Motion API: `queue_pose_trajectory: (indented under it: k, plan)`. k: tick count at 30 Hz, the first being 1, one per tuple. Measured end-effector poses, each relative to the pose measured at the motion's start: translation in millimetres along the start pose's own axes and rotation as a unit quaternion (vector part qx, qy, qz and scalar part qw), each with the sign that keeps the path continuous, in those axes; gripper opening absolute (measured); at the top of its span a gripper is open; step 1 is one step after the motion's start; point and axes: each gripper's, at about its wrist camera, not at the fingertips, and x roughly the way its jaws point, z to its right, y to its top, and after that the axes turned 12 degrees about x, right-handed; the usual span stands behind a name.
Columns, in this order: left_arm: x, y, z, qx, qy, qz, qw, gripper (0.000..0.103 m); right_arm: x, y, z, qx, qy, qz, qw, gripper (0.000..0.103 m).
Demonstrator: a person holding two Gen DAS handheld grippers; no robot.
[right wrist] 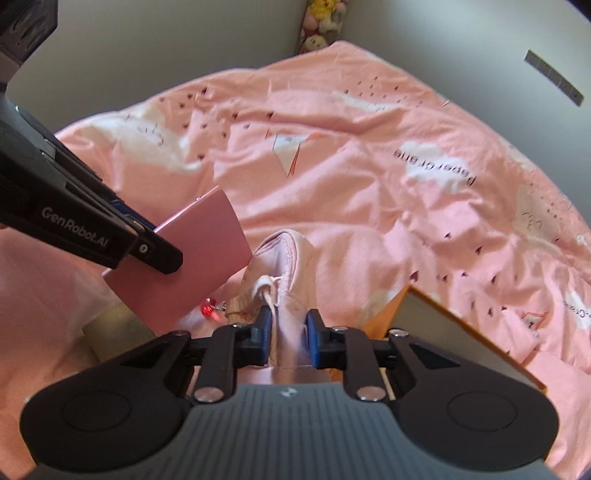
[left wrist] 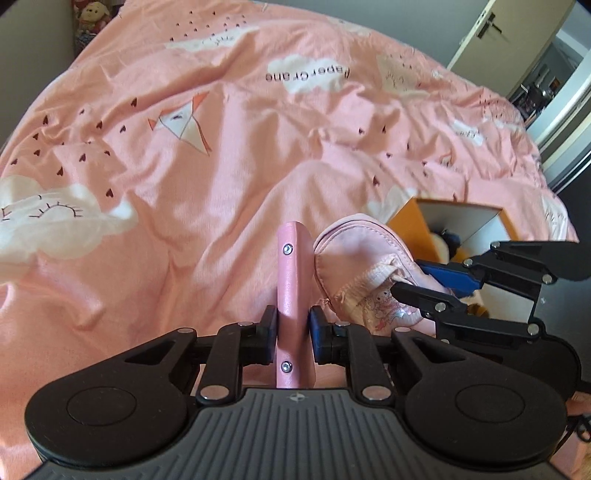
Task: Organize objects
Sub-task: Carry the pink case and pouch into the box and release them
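My left gripper (left wrist: 293, 328) is shut on a flat pink slab (left wrist: 291, 266) that has two screws along its narrow edge, and holds it upright above the bed. Just right of it hangs a pale pink fabric pouch (left wrist: 354, 258) with a cartoon print. In the right wrist view my right gripper (right wrist: 288, 332) is shut on this pouch (right wrist: 291, 258), pinching the fabric between its blue pads. The same view shows the left gripper (right wrist: 155, 240) coming in from the left with the slab (right wrist: 207, 243). A small red charm (right wrist: 208, 309) dangles by the pouch.
A pink bedspread (left wrist: 221, 147) with clouds and paper cranes lies rumpled under everything. An open orange box (left wrist: 406, 225) with something furry inside stands to the right, also seen as the orange box (right wrist: 436, 306). Plush toys (left wrist: 92, 14) sit at the far corner; a door (left wrist: 491, 26) is at back right.
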Motion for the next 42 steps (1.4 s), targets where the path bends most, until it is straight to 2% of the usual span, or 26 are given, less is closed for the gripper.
queue_pose_trajectory:
  k: [6,12,19,22,30,42]
  plan:
    - [-31,14,29,-0.002,-0.026,0.035,0.9991,0.02,-51,1,23,0.029,-0.022,0.041,0.998,0.021]
    - [-40,34,77,0.009,-0.087,0.054,0.9947,0.02,-100,-14,66,0.06,-0.074,0.066,0.993,0.021]
    - [6,53,142,0.03,-0.143,0.034,0.9886,0.019,-117,-49,128,0.119,-0.141,0.045,0.982,0.021]
    - [33,62,160,0.028,-0.149,0.024,0.9882,0.019,-110,-61,149,0.137,-0.157,0.034,0.977,0.021]
    - [93,77,185,0.005,-0.146,0.004,0.9892,0.019,-76,-72,186,0.178,-0.161,0.01,0.971,0.021]
    - [143,75,187,-0.053,-0.137,-0.001,0.9891,0.019,-41,-73,204,0.226,-0.091,-0.007,0.97,0.021]
